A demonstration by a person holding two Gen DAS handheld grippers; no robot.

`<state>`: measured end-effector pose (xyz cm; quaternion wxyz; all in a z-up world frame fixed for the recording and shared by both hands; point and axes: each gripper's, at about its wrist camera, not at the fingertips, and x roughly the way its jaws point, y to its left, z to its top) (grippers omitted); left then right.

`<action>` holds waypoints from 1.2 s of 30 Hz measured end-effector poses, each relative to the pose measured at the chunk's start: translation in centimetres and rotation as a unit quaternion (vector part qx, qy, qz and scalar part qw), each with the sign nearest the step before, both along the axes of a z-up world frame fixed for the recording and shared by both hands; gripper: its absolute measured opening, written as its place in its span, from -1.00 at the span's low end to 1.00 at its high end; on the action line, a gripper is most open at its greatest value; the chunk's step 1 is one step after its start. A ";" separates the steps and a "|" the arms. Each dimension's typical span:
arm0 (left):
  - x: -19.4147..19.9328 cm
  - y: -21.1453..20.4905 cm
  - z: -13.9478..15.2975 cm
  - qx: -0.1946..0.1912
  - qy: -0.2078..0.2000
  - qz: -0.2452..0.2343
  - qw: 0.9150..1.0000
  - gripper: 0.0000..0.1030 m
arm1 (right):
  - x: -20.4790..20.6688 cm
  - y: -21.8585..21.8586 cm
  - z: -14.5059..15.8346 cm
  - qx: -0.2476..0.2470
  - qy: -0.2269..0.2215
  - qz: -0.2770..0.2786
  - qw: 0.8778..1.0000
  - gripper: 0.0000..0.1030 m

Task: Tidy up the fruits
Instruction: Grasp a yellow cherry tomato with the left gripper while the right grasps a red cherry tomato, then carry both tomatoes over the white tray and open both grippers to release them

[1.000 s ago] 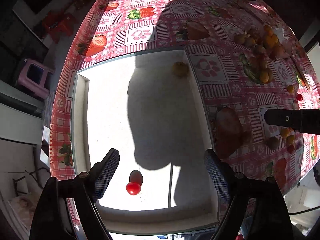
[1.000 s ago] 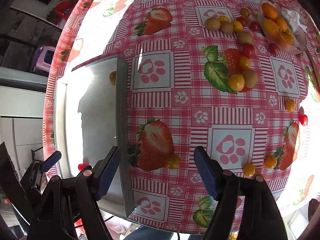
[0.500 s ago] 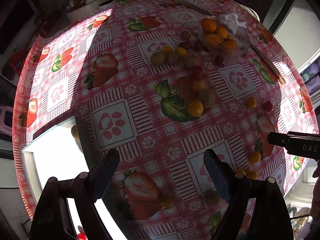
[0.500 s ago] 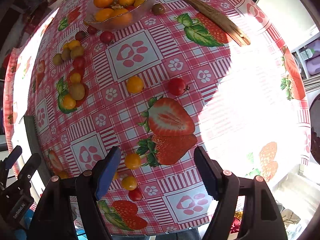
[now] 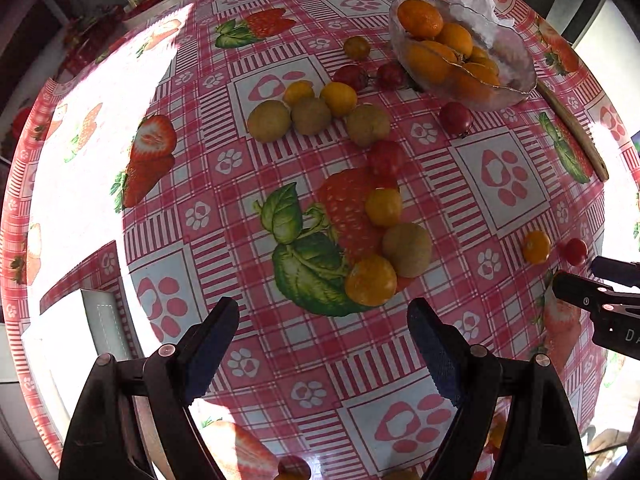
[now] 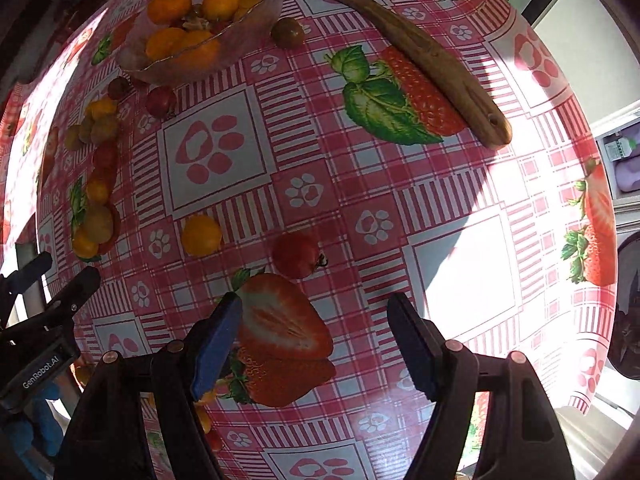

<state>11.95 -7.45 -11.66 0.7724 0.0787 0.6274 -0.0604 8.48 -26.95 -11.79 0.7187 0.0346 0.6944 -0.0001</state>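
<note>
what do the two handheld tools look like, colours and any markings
Both match: the left tool and the right tool each have two glossy black plastic arms with small copper-coloured rivets, ending in dark blue textured pads. Seen from the right wrist view, the left tool's body carries white "GenRobot.AI" lettering. No cables or sleeves show.

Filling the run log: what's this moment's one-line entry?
left gripper: open, empty | right gripper: open, facing red tomato | glass bowl: oranges
</note>
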 end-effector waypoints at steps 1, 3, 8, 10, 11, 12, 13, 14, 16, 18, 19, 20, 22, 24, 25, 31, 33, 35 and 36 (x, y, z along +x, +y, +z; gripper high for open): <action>0.1 -0.2 -0.1 -0.001 0.000 0.000 1.000 0.66 | 0.3 0.0 0.0 -0.004 -0.002 0.003 1.000 0.44; 0.3 -0.4 -0.3 0.001 0.003 -0.002 1.000 0.44 | 1.4 1.2 0.0 -0.005 -0.007 0.008 1.000 0.38; 0.9 -0.9 0.0 -0.019 0.000 -0.001 1.000 -0.01 | 3.9 2.9 0.2 -0.018 -0.014 0.020 1.000 -0.08; 0.9 -1.3 0.2 -0.026 -0.003 -0.013 1.000 -0.38 | 4.3 3.1 0.3 -0.019 -0.019 0.025 0.999 -0.39; 0.8 -1.6 0.3 -0.026 -0.003 -0.020 0.999 -0.49 | 4.5 3.2 0.3 -0.018 -0.020 0.026 0.999 -0.56; 0.8 -1.7 0.3 -0.027 -0.002 -0.022 0.999 -0.49 | 4.3 3.1 0.4 -0.014 -0.020 0.025 0.999 -0.56; 0.6 -1.8 0.4 -0.033 0.000 -0.021 0.999 -0.49 | 4.4 2.8 0.4 -0.004 -0.020 0.020 1.000 -0.56; 0.5 -1.8 0.5 -0.040 0.003 -0.017 0.999 -0.49 | 4.4 2.5 0.5 0.009 -0.019 0.012 1.000 -0.56; 0.2 -1.5 1.1 -0.050 0.002 -0.009 0.999 -0.49 | 3.9 1.1 1.0 0.030 -0.019 -0.003 0.999 -0.56; -0.1 -0.9 1.7 -0.059 0.002 0.000 0.998 -0.49 | 3.4 0.2 1.3 0.040 -0.019 -0.009 0.999 -0.56; -0.5 -0.3 2.2 -0.064 0.002 0.005 0.998 -0.49 | 3.3 0.0 1.4 0.044 -0.018 -0.012 0.999 -0.56; -0.7 0.2 2.5 -0.067 0.001 0.009 0.998 -0.49 | 3.2 -0.1 1.6 0.048 -0.018 -0.013 0.999 -0.56; -1.3 1.0 3.1 -0.072 -0.001 0.016 0.997 -0.49 | 2.7 0.0 2.0 0.053 -0.018 -0.015 0.998 -0.56; -2.3 1.8 3.9 -0.077 -0.004 0.023 0.997 -0.49 | 2.1 0.0 2.4 0.059 -0.018 -0.017 0.998 -0.56; -2.8 2.1 4.1 -0.079 -0.005 0.027 0.997 -0.49 | 1.3 0.1 2.8 0.061 -0.018 -0.018 0.998 -0.56; -4.3 4.7 4.8 -0.082 -0.008 0.046 0.996 -0.49 | -0.8 2.0 3.0 0.072 -0.021 -0.013 0.997 -0.56; -4.8 5.7 5.0 -0.081 -0.010 0.052 0.995 -0.49 | -1.6 3.1 3.2 0.072 -0.022 -0.006 0.997 -0.56; -5.3 6.6 5.1 -0.080 -0.011 0.059 0.995 -0.49 | -1.7 4.1 3.6 0.073 -0.023 -0.001 0.997 -0.56; -5.6 7.0 5.2 -0.080 -0.011 0.063 0.995 -0.49 | -1.7 4.7 3.6 0.073 -0.023 0.002 0.997 -0.56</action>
